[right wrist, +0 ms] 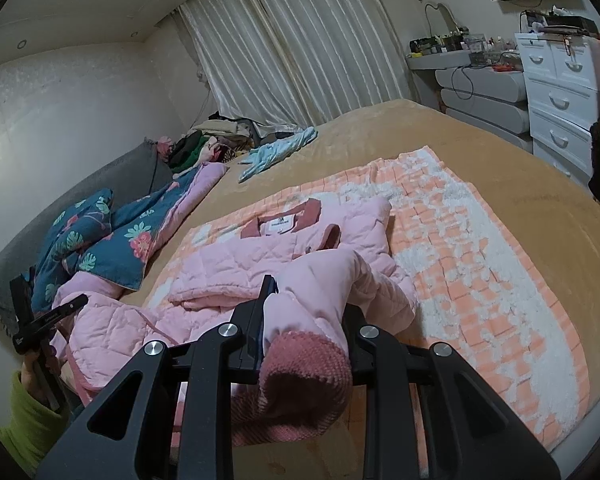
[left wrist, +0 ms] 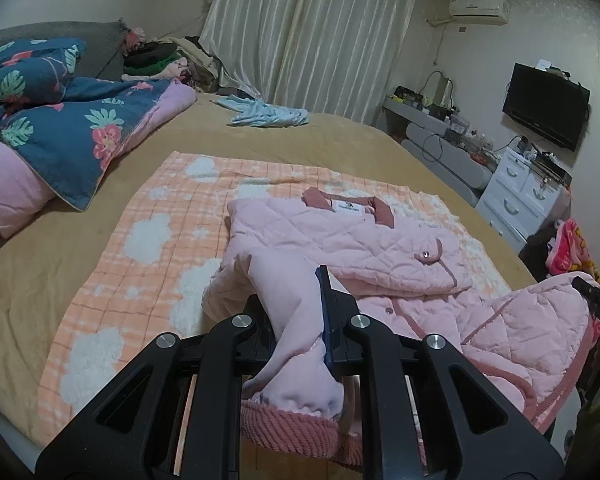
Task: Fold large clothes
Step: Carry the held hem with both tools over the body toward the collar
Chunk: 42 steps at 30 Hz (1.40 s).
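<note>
The pink quilted jacket (left wrist: 340, 240) is lying collar-away on the orange checked blanket (left wrist: 140, 240), which is covering the tan bed (left wrist: 40, 280). Your left gripper (left wrist: 296, 312) is clamping one sleeve (left wrist: 292, 320) near its ribbed cuff (left wrist: 296, 428). Your right gripper (right wrist: 308, 312) is clamping the other sleeve (right wrist: 316, 292), cuff (right wrist: 308, 372) hanging toward the camera. A floral quilt (left wrist: 60, 120) is sitting bunched beside the blanket.

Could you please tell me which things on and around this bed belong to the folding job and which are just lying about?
Part of the job:
- pink quilted jacket
- left gripper, shut on a jacket sleeve
- right gripper, shut on the other sleeve
- orange checked blanket under the jacket

Lying about:
- blue floral duvet
- light blue garment
- clothes pile
- television
- white drawers
</note>
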Available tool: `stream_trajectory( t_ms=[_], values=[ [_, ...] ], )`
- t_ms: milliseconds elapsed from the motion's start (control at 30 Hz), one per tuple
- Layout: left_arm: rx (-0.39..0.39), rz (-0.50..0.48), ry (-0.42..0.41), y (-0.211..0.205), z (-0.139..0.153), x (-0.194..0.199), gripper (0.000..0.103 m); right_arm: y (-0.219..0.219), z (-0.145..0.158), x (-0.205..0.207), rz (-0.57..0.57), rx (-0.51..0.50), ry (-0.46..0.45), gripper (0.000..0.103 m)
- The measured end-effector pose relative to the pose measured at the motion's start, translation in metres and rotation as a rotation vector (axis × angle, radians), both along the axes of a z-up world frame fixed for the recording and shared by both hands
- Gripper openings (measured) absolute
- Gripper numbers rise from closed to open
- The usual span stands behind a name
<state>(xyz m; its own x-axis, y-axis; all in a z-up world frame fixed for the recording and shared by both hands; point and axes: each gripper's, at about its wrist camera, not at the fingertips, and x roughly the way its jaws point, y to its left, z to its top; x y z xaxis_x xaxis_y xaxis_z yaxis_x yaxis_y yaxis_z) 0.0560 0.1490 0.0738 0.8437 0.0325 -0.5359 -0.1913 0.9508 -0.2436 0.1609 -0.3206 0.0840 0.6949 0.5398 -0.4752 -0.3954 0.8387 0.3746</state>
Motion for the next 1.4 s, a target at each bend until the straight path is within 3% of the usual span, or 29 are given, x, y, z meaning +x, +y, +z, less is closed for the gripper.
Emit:
stream_trajectory(
  t_ms=[733,1400],
  values=[
    [0.067,0.067,-0.021,0.011,0.012,0.048,0.009,0.001,0.005,0.047,-0.049,0.017,0.009,0.022],
    [0.094,0.128,-0.001,0.032,0.004,0.095,0.009,0.008,0.006,0.111,-0.089,0.078,0.084,0.024]
  ],
)
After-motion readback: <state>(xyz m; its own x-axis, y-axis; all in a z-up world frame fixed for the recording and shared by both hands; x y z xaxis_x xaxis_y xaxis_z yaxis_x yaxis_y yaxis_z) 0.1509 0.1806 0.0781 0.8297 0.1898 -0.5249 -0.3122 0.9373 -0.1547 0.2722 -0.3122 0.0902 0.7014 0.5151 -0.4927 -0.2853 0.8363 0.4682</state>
